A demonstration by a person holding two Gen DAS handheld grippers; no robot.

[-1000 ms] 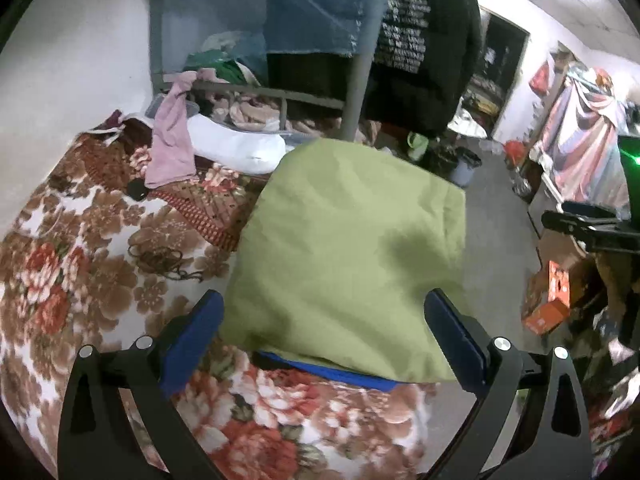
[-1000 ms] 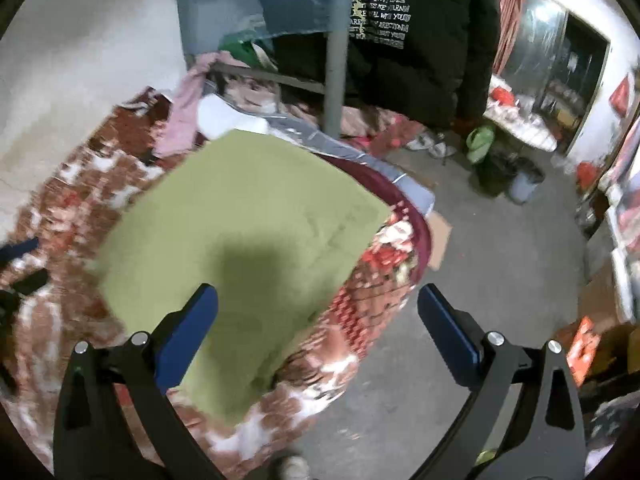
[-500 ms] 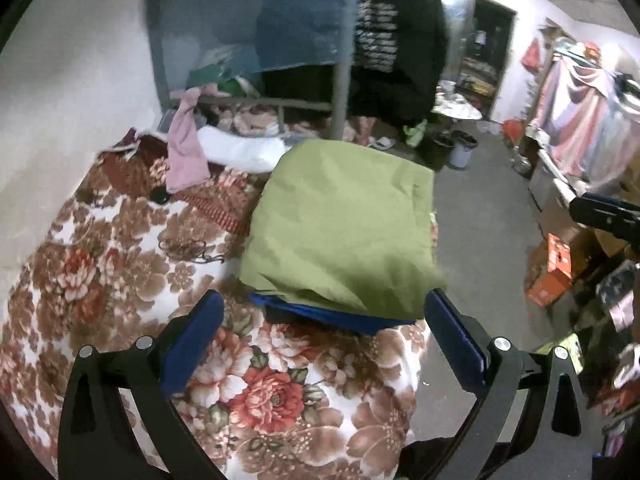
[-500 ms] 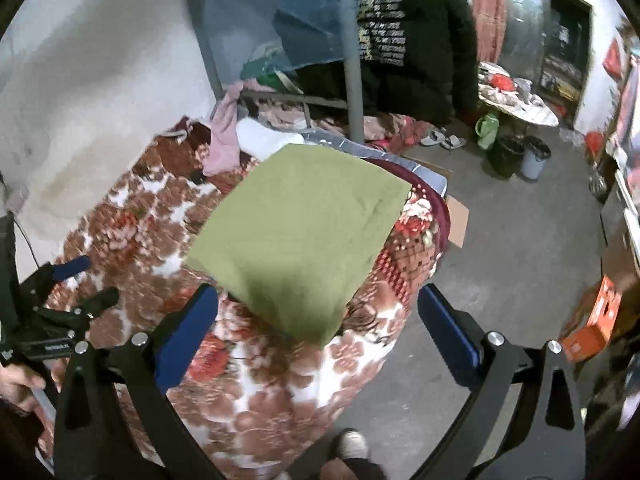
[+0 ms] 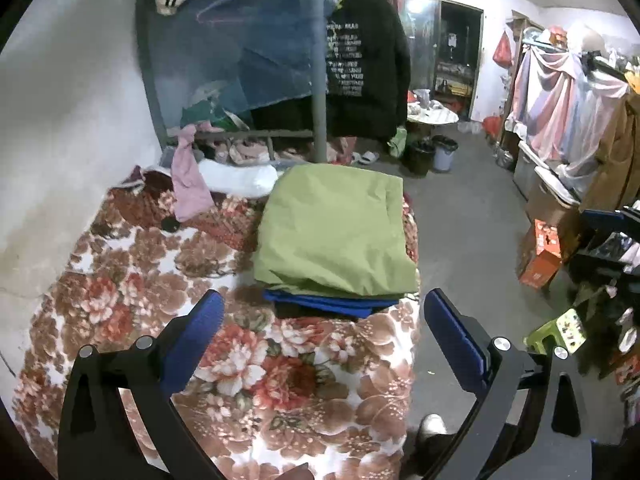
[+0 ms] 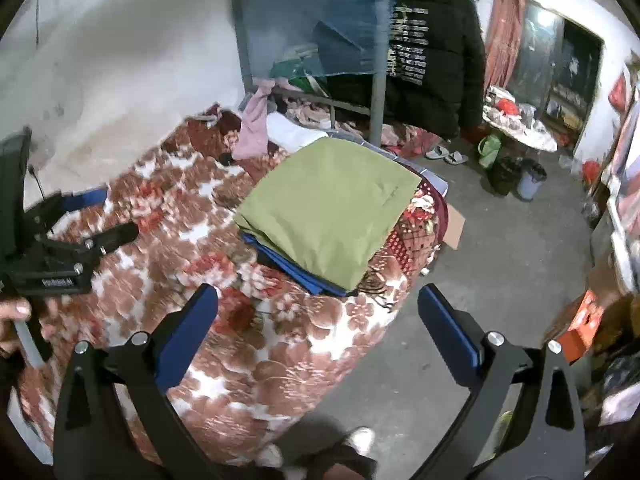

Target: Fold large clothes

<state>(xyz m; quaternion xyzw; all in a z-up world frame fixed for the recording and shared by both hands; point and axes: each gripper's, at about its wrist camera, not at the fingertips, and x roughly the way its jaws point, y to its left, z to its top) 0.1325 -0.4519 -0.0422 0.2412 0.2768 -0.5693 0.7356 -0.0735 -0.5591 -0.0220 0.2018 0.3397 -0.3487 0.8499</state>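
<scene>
Cluttered and dim, the room centres on a bed [image 5: 120,288] covered by a floral blanket, with a black jacket [image 5: 368,64] hanging behind it. On the bed's far right side lies the folded green garment [image 5: 332,232], stacked on a folded blue garment [image 5: 332,304] whose edge peeks out beneath. The left tool [image 5: 320,328] and the right tool [image 6: 316,320] both hang above the blanket with jaws spread wide, gripping nothing.

Judging from its place, the stack sits close to the mattress edge; a careless nudge or a tug on the blanket could tip it toward the floor [image 6: 500,240], and a one-sided pinch could drag the top layer open.

Only the right wrist view shows the green corner overhanging the bed edge, the cardboard [image 6: 454,226] below, and the left tool from outside. Only the left wrist view shows the rack of pink clothes [image 5: 552,100].
</scene>
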